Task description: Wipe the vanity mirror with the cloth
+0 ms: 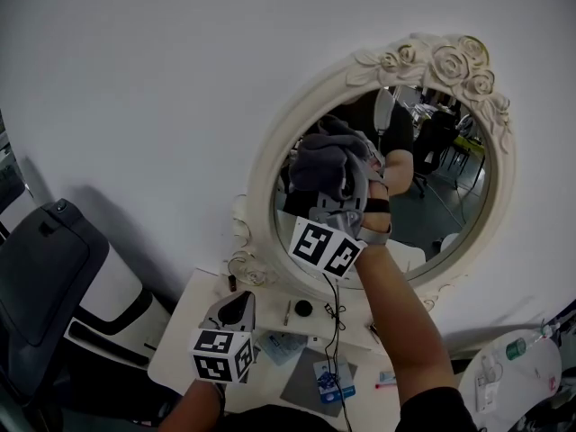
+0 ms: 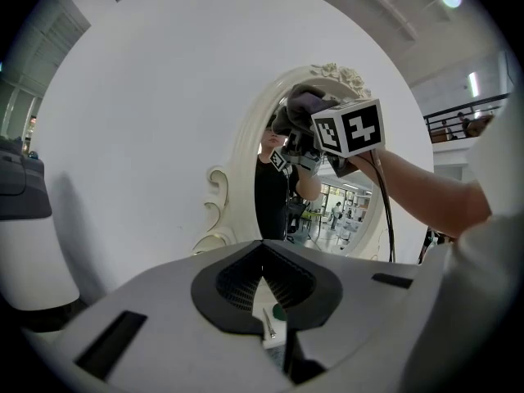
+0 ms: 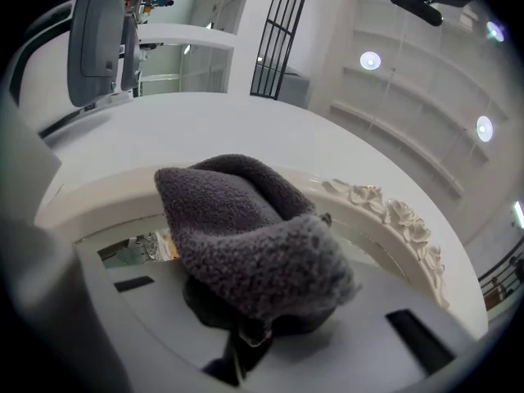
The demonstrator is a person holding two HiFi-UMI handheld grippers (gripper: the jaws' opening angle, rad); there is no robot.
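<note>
An oval vanity mirror with an ornate cream frame (image 1: 261,151) hangs on the white wall above a small table. My right gripper (image 1: 346,192) is shut on a bunched grey fleece cloth (image 1: 328,165), which is pressed against the upper left part of the glass (image 1: 441,205). In the right gripper view the cloth (image 3: 246,228) covers the jaw tips of the right gripper (image 3: 254,318), with the rose-carved frame (image 3: 393,219) just beyond. My left gripper (image 1: 236,309) hangs low over the table, shut and holding nothing. In its own view the left gripper (image 2: 262,244) points up at the mirror frame (image 2: 246,146) and the cloth (image 2: 299,105).
The white table (image 1: 180,340) below the mirror carries a grey pad (image 1: 301,385), a blue packet (image 1: 333,383), a small black round item (image 1: 303,309) and a black cable (image 1: 335,331). A dark chair (image 1: 45,268) stands at the left and a white object (image 1: 513,367) at the bottom right.
</note>
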